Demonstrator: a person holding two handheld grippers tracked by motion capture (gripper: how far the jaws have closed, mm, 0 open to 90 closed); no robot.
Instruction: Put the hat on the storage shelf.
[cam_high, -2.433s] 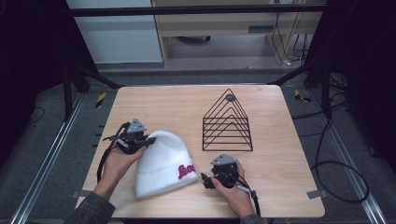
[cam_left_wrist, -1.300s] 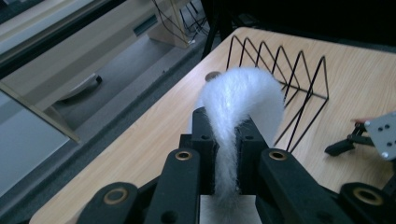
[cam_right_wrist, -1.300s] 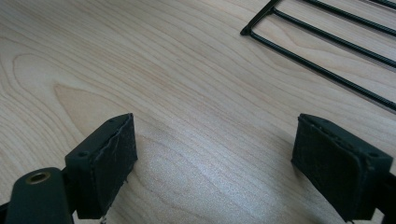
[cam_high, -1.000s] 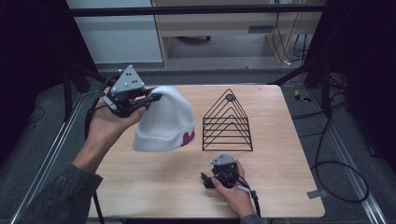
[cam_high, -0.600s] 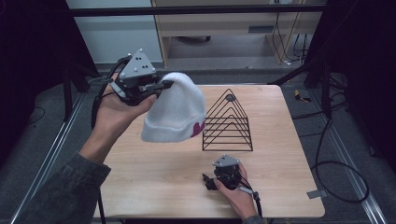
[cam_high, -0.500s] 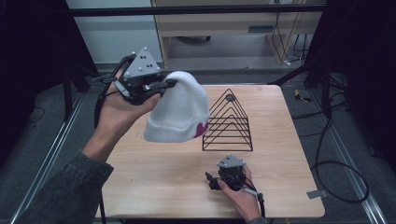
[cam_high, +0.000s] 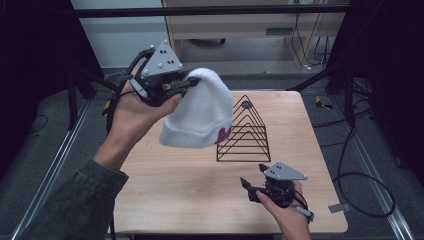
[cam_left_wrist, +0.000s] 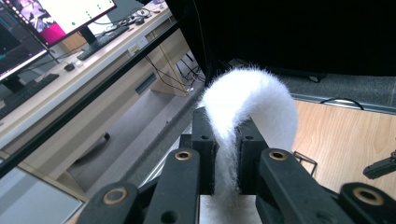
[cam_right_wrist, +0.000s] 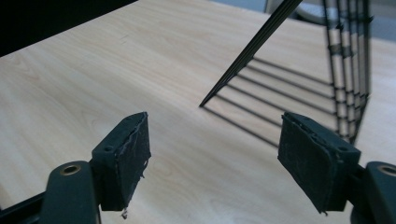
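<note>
A white knit hat (cam_high: 200, 112) with a red mark near its brim hangs in the air over the table's left back part. My left gripper (cam_high: 186, 85) is shut on its crown, and the fuzzy fabric (cam_left_wrist: 252, 98) is pinched between the left gripper's (cam_left_wrist: 226, 140) jaws. The hat's brim hangs close beside a black wire pyramid rack (cam_high: 245, 131) standing on the wooden table (cam_high: 190, 190). My right gripper (cam_high: 253, 176) hovers near the front right, in front of the rack (cam_right_wrist: 303, 70). The right gripper (cam_right_wrist: 219, 158) is open; its jaws have just been closing a little, with nothing between them.
A desk with monitors (cam_left_wrist: 42, 18) and a keyboard stands beyond the table. A cabinet (cam_high: 240, 30) sits behind the table. Cables (cam_high: 360, 185) trail on the floor to the right, and metal rails (cam_high: 50, 165) run along the table's left side.
My left hand has lifted the hat off the table, up and toward the rack. My right hand has risen from the tabletop and shifted slightly right.
</note>
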